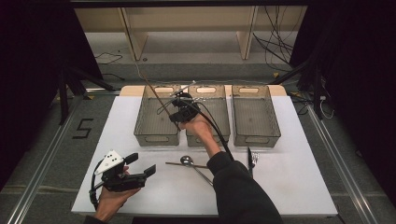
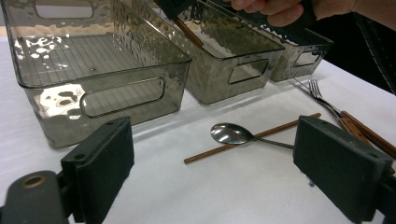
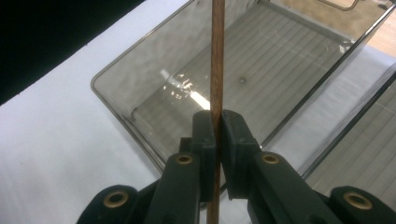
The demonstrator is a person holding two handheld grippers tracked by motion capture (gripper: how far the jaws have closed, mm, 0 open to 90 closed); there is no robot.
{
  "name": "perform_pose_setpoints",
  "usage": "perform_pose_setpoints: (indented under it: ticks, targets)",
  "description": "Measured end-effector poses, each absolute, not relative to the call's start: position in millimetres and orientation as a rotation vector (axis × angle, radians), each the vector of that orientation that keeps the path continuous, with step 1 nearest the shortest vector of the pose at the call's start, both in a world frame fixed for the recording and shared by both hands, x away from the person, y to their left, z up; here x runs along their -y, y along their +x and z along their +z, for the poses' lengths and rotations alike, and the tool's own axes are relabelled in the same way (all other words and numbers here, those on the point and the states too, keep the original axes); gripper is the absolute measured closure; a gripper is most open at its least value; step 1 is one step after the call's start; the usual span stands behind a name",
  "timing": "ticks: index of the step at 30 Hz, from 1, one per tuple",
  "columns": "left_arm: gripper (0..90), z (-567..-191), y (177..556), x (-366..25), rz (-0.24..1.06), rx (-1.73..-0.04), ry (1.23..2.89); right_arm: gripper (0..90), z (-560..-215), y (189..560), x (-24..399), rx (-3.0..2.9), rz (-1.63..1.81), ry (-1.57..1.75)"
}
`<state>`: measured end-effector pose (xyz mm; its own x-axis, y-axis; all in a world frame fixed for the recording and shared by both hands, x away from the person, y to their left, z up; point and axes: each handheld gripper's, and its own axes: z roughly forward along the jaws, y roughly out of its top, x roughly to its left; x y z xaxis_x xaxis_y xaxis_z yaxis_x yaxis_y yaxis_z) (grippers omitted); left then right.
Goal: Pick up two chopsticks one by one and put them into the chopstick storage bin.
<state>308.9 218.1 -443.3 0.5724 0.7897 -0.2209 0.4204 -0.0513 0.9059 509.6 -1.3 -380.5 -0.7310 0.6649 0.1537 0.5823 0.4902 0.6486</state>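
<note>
My right gripper (image 1: 179,109) (image 3: 218,126) is shut on a brown wooden chopstick (image 1: 156,95) (image 3: 217,56), which slants up and to the left. It hangs over the left of three smoky clear bins (image 1: 156,135) (image 3: 261,70), at the side nearest the middle bin. That bin (image 2: 116,98) has nothing in it. My left gripper (image 1: 141,164) (image 2: 215,154) rests low at the table's front left, open, with nothing between its pads. Ahead of it a second chopstick (image 1: 175,164) (image 2: 261,136) lies on the white table under a metal spoon (image 1: 187,161) (image 2: 229,134).
The middle bin (image 1: 208,133) and right bin (image 1: 256,135) stand in a row with the left one at the back of the table. A fork (image 1: 252,158) (image 2: 322,95) with a wooden handle lies in front of the right bin. Cables trail on the floor behind.
</note>
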Motion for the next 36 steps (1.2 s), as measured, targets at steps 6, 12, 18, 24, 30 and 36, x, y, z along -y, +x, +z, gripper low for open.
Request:
perform_pose_setpoints:
  ticks: [6,12,18,24,30,36]
  targets:
    - [11.9,-443.1,308.7,-218.6,0.409,-1.022,1.672,85.1,-381.1,511.1,-5.5,-2.593,1.080,1.125]
    - [11.9,-443.0,308.6,-218.6,0.409,-1.022,1.671,85.1,-384.2,512.2,-10.7,-2.586,1.091,1.143]
    - [11.9,-443.0,308.6,-218.7,0.409,-1.021,1.671,85.1,-388.4,514.2,-11.8,-2.576,1.095,1.180]
    - [11.9,-442.9,308.5,-218.3,0.408,-1.019,1.672,85.1,-391.0,514.7,-13.6,-2.574,1.095,1.193]
    - [12.0,-442.8,308.4,-218.4,0.405,-1.020,1.669,85.0,-396.1,516.3,-15.8,-2.569,1.084,1.219]
    - [11.9,-442.7,308.5,-218.8,0.407,-1.018,1.671,74.5,-402.8,517.7,-18.5,-2.569,1.047,1.266]
